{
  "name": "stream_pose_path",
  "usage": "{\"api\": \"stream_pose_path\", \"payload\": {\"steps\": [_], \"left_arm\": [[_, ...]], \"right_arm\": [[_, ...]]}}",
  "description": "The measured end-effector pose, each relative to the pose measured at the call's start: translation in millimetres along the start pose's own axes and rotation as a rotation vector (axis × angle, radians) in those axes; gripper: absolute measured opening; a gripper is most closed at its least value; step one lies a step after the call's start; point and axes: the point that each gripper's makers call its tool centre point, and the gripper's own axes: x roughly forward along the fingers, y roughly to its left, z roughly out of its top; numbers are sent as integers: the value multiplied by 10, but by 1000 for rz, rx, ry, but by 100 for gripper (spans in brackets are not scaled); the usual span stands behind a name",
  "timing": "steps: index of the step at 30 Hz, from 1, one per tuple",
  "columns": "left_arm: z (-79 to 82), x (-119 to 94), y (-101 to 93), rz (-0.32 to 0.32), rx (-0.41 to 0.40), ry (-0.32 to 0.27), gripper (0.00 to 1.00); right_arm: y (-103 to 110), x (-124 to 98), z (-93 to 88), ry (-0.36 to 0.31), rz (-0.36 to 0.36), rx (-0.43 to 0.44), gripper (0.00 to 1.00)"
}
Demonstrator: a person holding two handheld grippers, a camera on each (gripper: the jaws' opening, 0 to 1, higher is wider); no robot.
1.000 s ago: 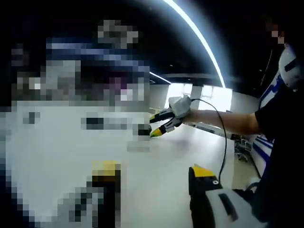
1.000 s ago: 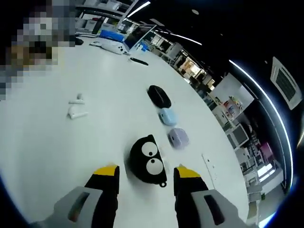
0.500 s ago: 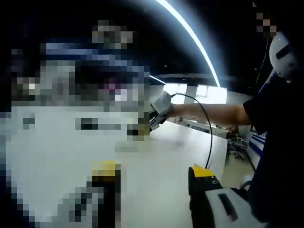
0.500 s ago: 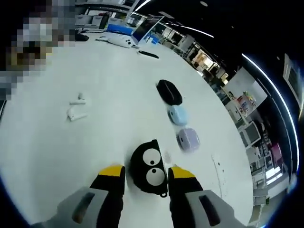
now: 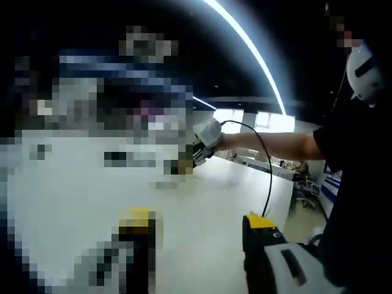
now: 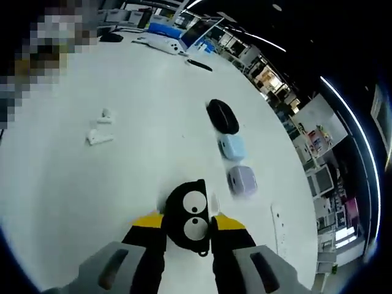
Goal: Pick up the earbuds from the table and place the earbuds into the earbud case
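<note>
A long white table (image 6: 73,184) spreads across the right gripper view, its far end carrying a laptop (image 6: 199,33) with an open lid. Beyond the table edge stand shelves and desks (image 6: 318,177) crowded with small items, under a dark ceiling crossed by a curved strip light (image 6: 349,116). In the left gripper view the same bright strip light (image 5: 251,49) arcs overhead, and lit windows (image 5: 263,122) glow past the pale floor (image 5: 269,190).
</note>
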Motion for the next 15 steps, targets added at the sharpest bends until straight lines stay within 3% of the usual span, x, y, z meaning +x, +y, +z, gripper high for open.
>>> {"api": "stream_pose_path", "payload": {"steps": [9, 15], "left_arm": [[56, 15, -7, 9, -3, -18, 58], [60, 60, -50, 2, -2, -18, 58]], "right_arm": [[33, -49, 14, -11, -78, -86, 26], [174, -150, 50, -26, -112, -133, 26]]}}
